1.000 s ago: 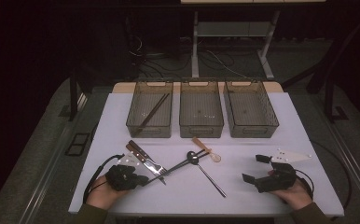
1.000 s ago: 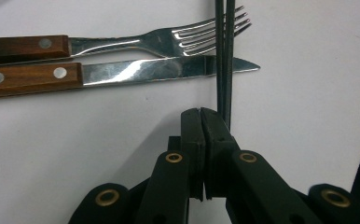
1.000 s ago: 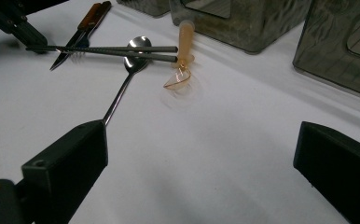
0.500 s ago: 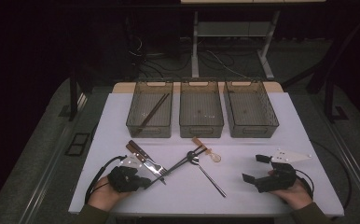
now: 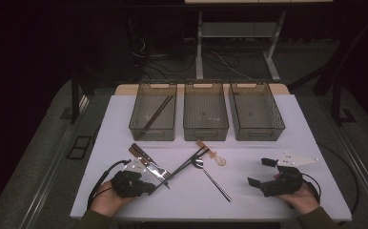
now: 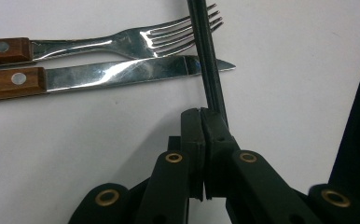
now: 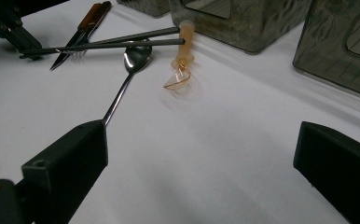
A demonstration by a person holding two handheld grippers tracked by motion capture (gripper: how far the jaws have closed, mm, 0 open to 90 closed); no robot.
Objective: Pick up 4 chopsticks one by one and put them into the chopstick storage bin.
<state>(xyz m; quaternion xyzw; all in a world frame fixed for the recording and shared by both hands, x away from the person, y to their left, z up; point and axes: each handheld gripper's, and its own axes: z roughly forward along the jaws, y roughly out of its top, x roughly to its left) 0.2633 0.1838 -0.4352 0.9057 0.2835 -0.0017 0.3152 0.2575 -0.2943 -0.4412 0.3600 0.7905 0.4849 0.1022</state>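
My left gripper [image 5: 146,187] rests near the table's front left, shut on the near end of a pair of dark chopsticks [image 5: 182,167]. In the left gripper view the closed gripper [image 6: 200,122] pinches the chopsticks [image 6: 206,60], which cross over a fork [image 6: 136,39] and a wooden-handled knife [image 6: 122,74]. The chopsticks' far end lies across an orange plastic spoon [image 5: 210,153]. A metal spoon [image 5: 210,176] lies beside them. My right gripper [image 5: 259,171] sits at the front right, open with nothing between its jaws [image 7: 201,149]. From there the metal spoon [image 7: 134,58] and orange spoon [image 7: 183,51] lie ahead.
Three smoky clear bins stand in a row at the back: the left bin [image 5: 151,134] holds another pair of chopsticks [image 5: 156,114], and beside it stand the middle bin [image 5: 206,134] and the right bin [image 5: 258,134]. A hand holds each gripper at the table's front edge.
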